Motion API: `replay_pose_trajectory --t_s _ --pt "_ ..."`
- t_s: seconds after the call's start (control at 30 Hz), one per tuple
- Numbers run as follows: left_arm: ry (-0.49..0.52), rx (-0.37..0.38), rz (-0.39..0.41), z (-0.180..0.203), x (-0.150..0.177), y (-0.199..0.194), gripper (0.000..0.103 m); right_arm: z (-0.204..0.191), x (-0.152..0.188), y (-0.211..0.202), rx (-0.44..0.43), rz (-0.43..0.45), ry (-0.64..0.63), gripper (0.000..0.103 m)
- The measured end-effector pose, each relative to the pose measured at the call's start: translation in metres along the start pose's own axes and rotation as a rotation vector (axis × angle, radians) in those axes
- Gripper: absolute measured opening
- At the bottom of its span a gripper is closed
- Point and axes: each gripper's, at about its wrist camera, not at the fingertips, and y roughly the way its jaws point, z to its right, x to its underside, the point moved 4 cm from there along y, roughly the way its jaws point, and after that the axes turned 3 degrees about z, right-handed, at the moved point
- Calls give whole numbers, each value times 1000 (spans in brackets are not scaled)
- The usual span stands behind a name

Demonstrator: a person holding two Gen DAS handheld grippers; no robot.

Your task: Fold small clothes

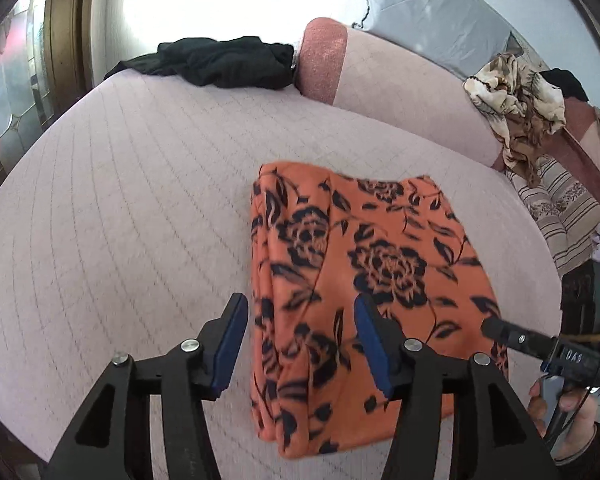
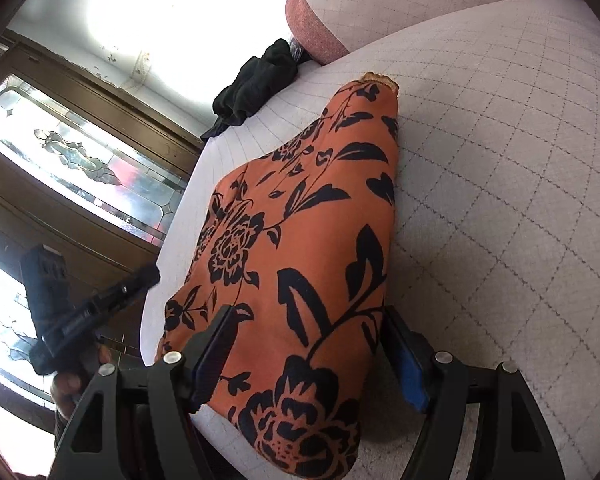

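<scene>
The folded orange floral garment (image 1: 364, 280) is lying lengthwise toward the cushion (image 1: 324, 60); both the left gripper (image 1: 300, 312) and right gripper (image 2: 312, 344) are hovering spread, gripping nothing, near edge cut off.

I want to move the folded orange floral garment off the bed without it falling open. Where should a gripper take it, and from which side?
Probably the thick folded edge of the orange floral garment, on its left in the left wrist view, where layers stack into a rounded roll. Come in low along the bed from that side, so the open left gripper pinches all layers together.
</scene>
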Motion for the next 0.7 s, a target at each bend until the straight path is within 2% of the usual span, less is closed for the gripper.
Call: replay_pose_trajectory --t_s 0.03,0.07,0.1,0.2,0.27,0.33,0.4,0.53,0.7 --pt "-22 -13 -24 -4 10 6 51 -1 2 -2 1 3 4 76" --pt "-38 -25 -61 -7 23 15 26 0 5 -4 4 2 4 76" --pt "-41 -31 -96 -10 34 22 20 -2 9 -2 13 -12 -3 76" --pt "-40 -38 -60 -9 38 15 20 -6 22 7 84 -84 -65 62" --pt "-50 -32 -49 -7 37 6 20 -8 23 4 87 -80 -62 62" --pt "-39 -37 -32 -5 32 -1 24 -11 22 -5 71 -48 -45 65" --pt "-42 -47 1 -6 27 -8 40 -10 20 -13 64 -27 -29 70" --pt "-48 -50 27 -6 18 -13 40 -8 14 -23 77 -3 -21 71" --pt "-48 -54 21 -7 11 -7 42 -3 6 -27 70 10 0 73"
